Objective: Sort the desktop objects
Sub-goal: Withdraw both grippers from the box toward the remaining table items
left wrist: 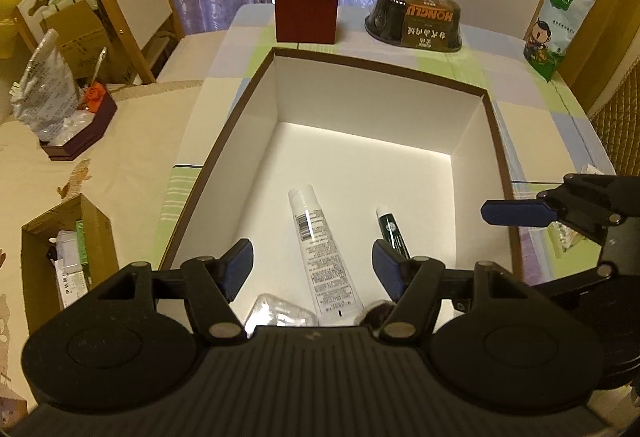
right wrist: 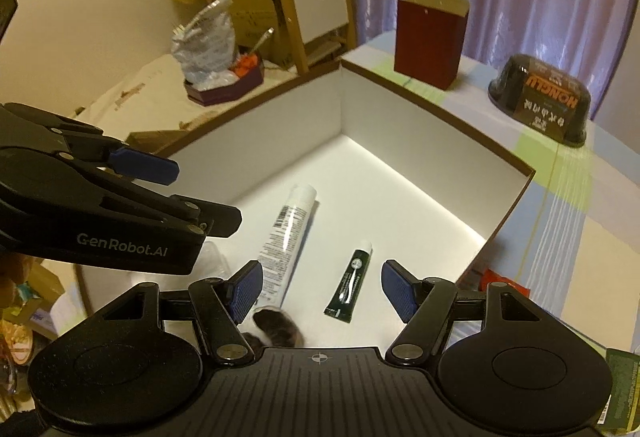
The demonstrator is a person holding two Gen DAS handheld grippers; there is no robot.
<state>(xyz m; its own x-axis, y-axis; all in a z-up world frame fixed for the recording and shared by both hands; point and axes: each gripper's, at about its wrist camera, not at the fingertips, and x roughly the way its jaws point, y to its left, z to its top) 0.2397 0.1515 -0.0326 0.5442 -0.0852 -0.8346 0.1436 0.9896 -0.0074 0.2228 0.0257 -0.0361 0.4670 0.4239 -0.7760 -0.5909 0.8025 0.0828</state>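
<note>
Hovering over the near end of the box [left wrist: 256,85], the left tongs [left wrist: 312,263] gape wide and hold nothing; the right tongs [right wrist: 322,287] beside them are equally spread and empty. Inside the box, a white tube [left wrist: 320,249] lies lengthwise with its cap toward the far end, and a small green tube [right wrist: 350,283] lies just right of it, apart. A clear plastic piece [left wrist: 280,311] and a dark furry thing [right wrist: 280,327], both hard to identify, sit at the near edge. On the surface [left wrist: 532,117] beyond stand a red bag [left wrist: 306,7] and, to its right, a black bowl [left wrist: 416,19].
</note>
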